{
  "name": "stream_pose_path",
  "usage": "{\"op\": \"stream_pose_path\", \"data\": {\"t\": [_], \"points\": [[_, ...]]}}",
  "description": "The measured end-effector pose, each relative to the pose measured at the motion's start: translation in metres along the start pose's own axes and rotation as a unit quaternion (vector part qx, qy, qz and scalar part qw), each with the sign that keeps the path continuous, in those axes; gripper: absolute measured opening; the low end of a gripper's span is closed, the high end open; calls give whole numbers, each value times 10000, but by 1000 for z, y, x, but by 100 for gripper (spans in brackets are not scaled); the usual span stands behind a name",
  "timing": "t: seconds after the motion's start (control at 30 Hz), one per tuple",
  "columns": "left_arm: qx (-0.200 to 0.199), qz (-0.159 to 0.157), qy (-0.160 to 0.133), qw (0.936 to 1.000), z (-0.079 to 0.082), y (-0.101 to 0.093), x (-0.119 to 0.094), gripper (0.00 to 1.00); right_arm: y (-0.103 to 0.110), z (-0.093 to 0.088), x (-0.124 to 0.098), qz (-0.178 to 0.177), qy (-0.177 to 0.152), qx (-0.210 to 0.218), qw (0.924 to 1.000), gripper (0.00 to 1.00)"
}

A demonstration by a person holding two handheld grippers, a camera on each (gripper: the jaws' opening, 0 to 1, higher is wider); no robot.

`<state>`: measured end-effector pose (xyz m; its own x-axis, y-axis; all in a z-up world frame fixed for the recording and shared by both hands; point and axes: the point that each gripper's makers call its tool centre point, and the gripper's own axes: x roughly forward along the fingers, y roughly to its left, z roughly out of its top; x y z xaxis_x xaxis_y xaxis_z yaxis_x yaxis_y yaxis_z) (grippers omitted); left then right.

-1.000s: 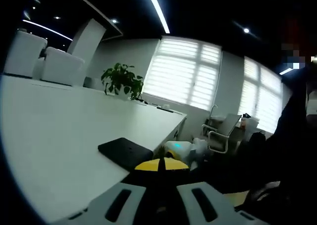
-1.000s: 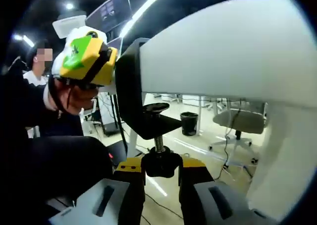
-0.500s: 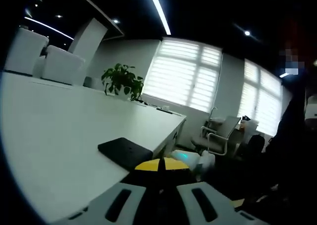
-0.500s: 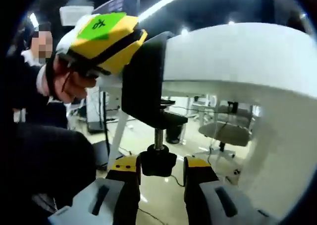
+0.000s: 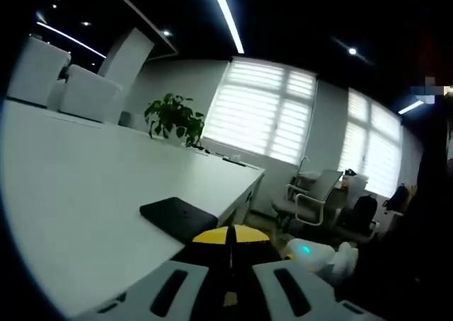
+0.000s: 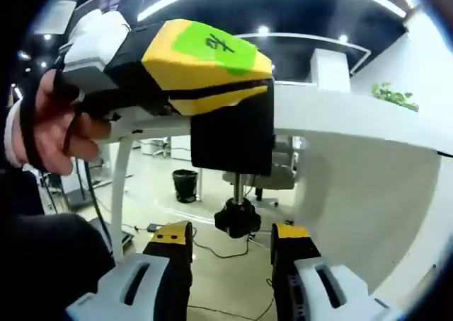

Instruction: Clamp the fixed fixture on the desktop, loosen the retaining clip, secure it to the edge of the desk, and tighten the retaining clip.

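The white surface (image 5: 85,187) spreads across the left gripper view and shows again from its edge and underside in the right gripper view (image 6: 354,123), where its pale side panel drops toward the floor. On that edge sits the black fixture (image 6: 233,133), a clamp whose body hangs over the rim of the surface; in the left gripper view its flat black top plate (image 5: 177,217) lies on the surface close to the edge. The left gripper (image 6: 185,70), yellow and black with a green label on top, comes in from the left of the right gripper view and its jaws are closed on the upper part of the fixture, with a person's hand (image 6: 49,126) wrapped around its handle. In its own view the left gripper (image 5: 228,257) shows yellow jaw tips pressed together around the dark fixture body. Below the fixture a threaded screw runs down to the black retaining clip knob (image 6: 238,218), which hangs under the edge of the surface. The right gripper (image 6: 233,240) has its jaws spread apart, one on either side of that knob and slightly below it, apparently not touching it. Farther back in the left gripper view stand a potted plant (image 5: 175,116) on the surface, white chairs (image 5: 64,80) and an office chair (image 5: 308,197) by the blinds.
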<state>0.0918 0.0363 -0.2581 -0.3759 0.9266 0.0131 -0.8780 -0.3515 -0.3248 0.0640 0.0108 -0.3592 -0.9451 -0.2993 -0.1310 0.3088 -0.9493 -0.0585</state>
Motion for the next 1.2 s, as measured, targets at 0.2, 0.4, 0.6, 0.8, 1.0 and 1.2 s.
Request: {"op": "stream_pose_path", "data": {"t": [0.2,0.4,0.6,0.8,1.0,1.2], "points": [[19,-8,19,10000,-1,0,0,1,-6,2,14,-376,140,-94,9992,43],[93,-17,40,9999,-2,0,0,1,-10,2,21,-490,142,-88,9987,29],[107,-20,77,9999,-3,1,0,1,-12,0,20,-170,237,-144,9995,26],[101,-35,106,9999,-5,0,0,1,-8,1,18,868,169,-431,9951,26],[309,136,588,9977,-29,6,2,1,-2,1,20,1809,172,-359,9827,26],[-84,57,365,9993,-24,3,1,1,2,1,23,2513,-1,-646,9657,26]]}}
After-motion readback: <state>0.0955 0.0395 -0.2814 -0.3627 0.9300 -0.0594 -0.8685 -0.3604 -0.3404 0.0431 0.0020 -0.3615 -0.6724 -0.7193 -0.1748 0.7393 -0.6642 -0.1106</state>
